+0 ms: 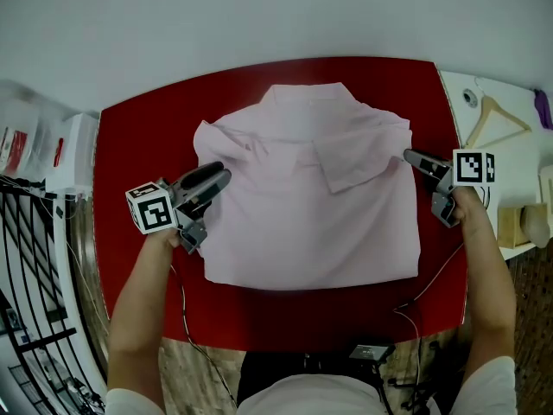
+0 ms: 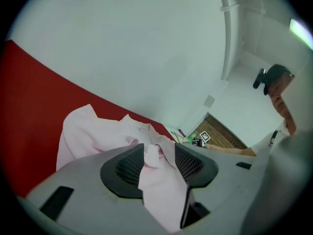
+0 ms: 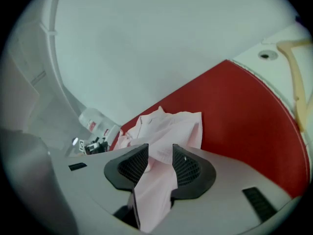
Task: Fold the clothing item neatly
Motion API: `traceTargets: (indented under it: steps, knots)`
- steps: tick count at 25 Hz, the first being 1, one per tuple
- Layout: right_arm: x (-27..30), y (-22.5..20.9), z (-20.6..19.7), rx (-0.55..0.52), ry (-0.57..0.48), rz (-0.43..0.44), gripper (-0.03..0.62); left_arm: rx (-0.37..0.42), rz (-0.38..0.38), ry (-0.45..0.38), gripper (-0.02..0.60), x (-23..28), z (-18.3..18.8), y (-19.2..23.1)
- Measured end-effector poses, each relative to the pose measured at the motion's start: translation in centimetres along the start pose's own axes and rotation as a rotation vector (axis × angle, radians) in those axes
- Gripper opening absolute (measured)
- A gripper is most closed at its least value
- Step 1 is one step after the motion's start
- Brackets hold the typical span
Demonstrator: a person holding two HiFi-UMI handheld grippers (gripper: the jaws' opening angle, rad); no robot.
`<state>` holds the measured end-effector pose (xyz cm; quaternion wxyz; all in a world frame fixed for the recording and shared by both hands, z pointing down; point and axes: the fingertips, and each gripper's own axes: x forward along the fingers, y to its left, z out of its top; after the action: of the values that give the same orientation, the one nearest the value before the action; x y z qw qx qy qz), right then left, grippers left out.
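Observation:
A pale pink shirt (image 1: 311,206) lies flat on the red table (image 1: 138,145), collar at the far side, one sleeve folded across its chest. My left gripper (image 1: 223,177) is at the shirt's left edge, shut on a bunch of the fabric. In the left gripper view the pink cloth (image 2: 98,131) fills the gap of the left gripper (image 2: 159,160) and runs back toward the camera. My right gripper (image 1: 410,156) is at the right edge near the shoulder. The right gripper view shows the right gripper (image 3: 160,163) shut on gathered shirt cloth (image 3: 171,126).
A wooden hanger (image 1: 492,115) lies on a white side table (image 1: 510,158) to the right, with a small box (image 1: 514,227) near its front. White packages (image 1: 52,145) and a black railing (image 1: 34,258) stand at the left. Cables (image 1: 186,318) hang off the table's near edge.

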<state>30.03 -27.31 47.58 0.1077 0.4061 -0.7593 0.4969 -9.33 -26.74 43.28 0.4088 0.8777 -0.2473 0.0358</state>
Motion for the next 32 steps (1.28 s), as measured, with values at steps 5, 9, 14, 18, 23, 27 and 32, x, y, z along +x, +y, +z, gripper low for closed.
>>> traceTargets:
  steps: [5, 9, 14, 18, 23, 27, 32]
  knots:
    - [-0.4, 0.3, -0.9, -0.208, -0.083, -0.134, 0.148, 0.108, -0.029, 0.001, 0.145, 0.2, -1.1, -0.6]
    - [-0.5, 0.4, -1.4, -0.244, -0.138, -0.195, 0.129, 0.174, -0.018, 0.000, 0.061, -0.3, -1.6, -0.2]
    - [-0.2, 2.8, -2.6, -0.538, -0.106, -0.315, 0.129, 0.369, 0.055, 0.051, 0.015, -0.7, -2.0, 0.2]
    - [2.4, 5.8, -4.5, -0.898, 0.025, -0.345, 0.130, 0.593, 0.094, 0.119, 0.018, 0.2, -2.5, -0.3]
    - [5.6, 7.7, -6.3, -1.084, 0.124, -0.279, 0.130, 0.791, 0.093, 0.227, 0.106, 2.4, -3.7, -0.9]
    - [8.2, 9.8, -9.1, -1.220, 0.222, -0.158, 0.144, 0.904, 0.062, 0.320, 0.135, 4.4, -5.3, -1.4]
    - [10.4, 10.5, -11.5, -1.319, 0.326, -0.086, 0.152, 1.018, 0.054, 0.423, 0.149, 6.7, -7.2, -1.0]
